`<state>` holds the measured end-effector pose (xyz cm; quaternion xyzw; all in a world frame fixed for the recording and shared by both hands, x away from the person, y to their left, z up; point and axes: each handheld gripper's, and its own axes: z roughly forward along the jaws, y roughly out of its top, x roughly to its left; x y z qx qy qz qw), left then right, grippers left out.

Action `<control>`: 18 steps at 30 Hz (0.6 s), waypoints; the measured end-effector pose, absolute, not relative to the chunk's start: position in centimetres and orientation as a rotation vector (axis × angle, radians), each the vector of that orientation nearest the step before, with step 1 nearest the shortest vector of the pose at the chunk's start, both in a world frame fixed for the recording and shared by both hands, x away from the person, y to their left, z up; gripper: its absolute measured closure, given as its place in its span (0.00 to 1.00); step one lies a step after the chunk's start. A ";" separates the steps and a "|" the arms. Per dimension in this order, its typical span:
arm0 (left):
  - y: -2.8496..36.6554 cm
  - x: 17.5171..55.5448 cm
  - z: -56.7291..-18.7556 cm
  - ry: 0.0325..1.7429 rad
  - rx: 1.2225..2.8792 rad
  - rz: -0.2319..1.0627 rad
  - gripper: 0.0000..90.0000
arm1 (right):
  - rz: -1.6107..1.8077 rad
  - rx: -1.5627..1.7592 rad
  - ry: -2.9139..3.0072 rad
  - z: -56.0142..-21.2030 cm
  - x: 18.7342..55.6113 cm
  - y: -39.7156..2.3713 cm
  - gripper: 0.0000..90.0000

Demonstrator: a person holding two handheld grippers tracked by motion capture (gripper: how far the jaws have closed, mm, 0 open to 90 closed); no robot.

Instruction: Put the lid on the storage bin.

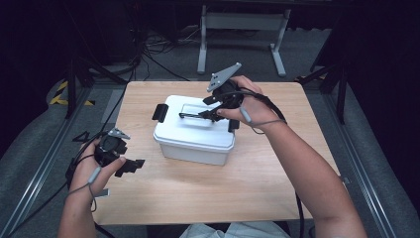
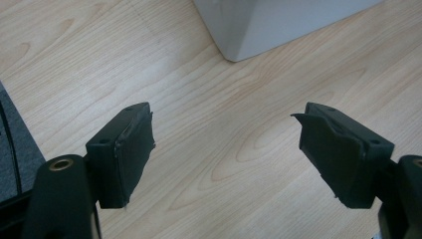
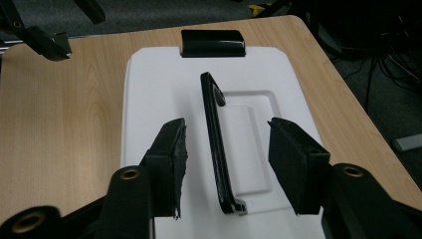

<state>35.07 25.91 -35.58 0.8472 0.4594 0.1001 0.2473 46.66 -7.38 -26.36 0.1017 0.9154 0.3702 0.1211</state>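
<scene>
A white plastic box [image 1: 194, 131] sits near the middle of the wooden table [image 1: 257, 173], its lid on, with a black clip [image 1: 159, 112] at its left end and another at its right end. A slim black handle [image 1: 198, 115] stands up from the recess in the lid.

The right gripper [image 1: 210, 113] is held over the lid from the right side by the person's right hand [image 1: 250, 106], a grey three-cornered plate [image 1: 223, 76] sticking up above it. In the right gripper view its jaws are spread apart with the handle [image 3: 217, 144] between them, a gap showing on either side, so they are not pinching it. Past the handle, the clip [image 3: 213, 43] at the box's left end shows at the far edge of the lid [image 3: 149, 94].

The left gripper [image 1: 133, 165] is at the near left of the table, held low by the left hand [image 1: 94, 171], well apart from the box. In the left gripper view its jaws are spread wide over bare wood [image 2: 219, 134], holding nothing, with a corner of the box [image 2: 268, 25] beyond them.
</scene>
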 end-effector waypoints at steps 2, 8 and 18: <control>25.9 35.1 -35.6 1.251 2.319 0.269 0.24 | 1.077 0.339 2.663 -26.1 46.5 -8.3 0.54; 25.8 35.1 -35.6 1.244 2.324 0.270 0.24 | 1.059 0.435 2.624 -25.7 46.0 -10.7 0.51; 25.8 35.3 -35.6 1.245 2.315 0.272 0.24 | 1.050 0.625 2.547 -26.0 45.1 -16.8 0.47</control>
